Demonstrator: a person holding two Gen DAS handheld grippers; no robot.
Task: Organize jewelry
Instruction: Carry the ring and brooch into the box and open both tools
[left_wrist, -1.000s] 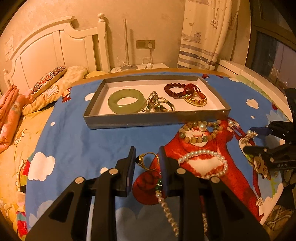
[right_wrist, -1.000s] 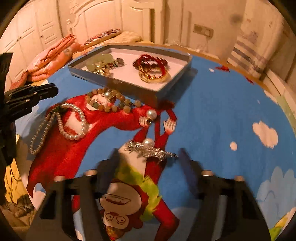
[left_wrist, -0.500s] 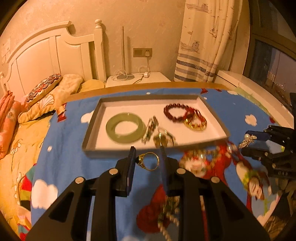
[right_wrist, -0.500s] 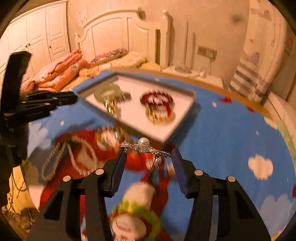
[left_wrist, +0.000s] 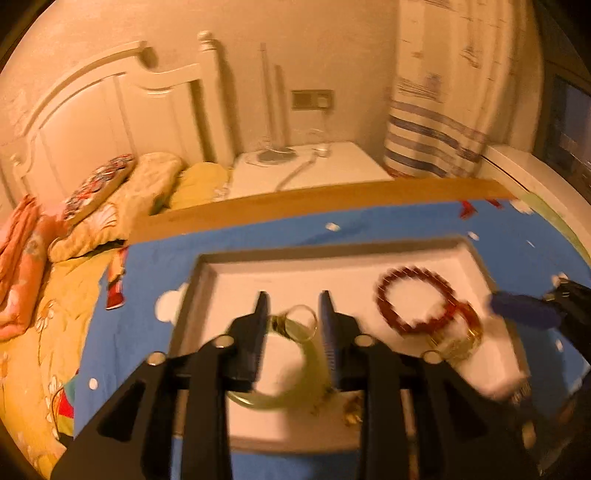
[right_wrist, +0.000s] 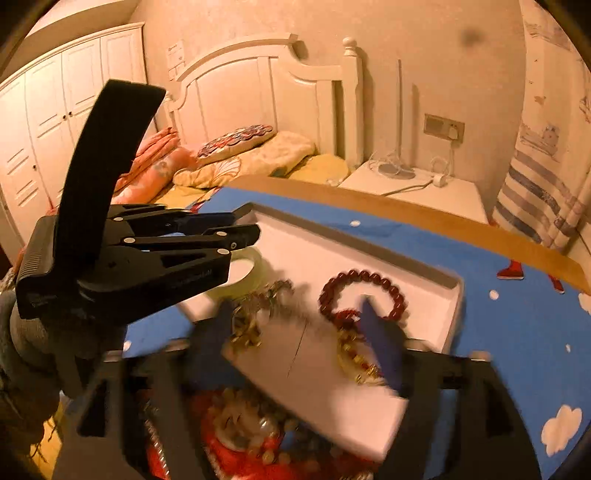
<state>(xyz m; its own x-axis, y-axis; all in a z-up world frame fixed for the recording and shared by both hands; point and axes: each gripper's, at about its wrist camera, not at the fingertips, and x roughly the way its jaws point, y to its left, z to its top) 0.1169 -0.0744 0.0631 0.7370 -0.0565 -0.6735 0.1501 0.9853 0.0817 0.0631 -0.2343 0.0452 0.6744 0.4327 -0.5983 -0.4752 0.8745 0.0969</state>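
Left gripper (left_wrist: 293, 314) is opening over the tray (left_wrist: 332, 254), a gold ring (left_wrist: 295, 323) loose between its jaws at frame centre. Right gripper (right_wrist: 295, 332) is opening too, blurred, nothing visibly held. Red bracelet (right_wrist: 364, 295) and jade bangle (right_wrist: 243, 273) are already trayed; beaded strands (right_wrist: 243, 432) remain on the blue cloth (right_wrist: 517, 332) at lower left.

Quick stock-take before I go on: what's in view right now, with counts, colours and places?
tray: one, white inside, on the blue cloth
gold ring: one, between the left fingers, over the tray
jade bangle: one, pale green, in tray
red bead bracelet: one, in tray
gold bangle: one, beside the red beads
bead strands: blurred, on cloth before tray
left gripper: jaws opening
right gripper: jaws opening, nothing clearly held
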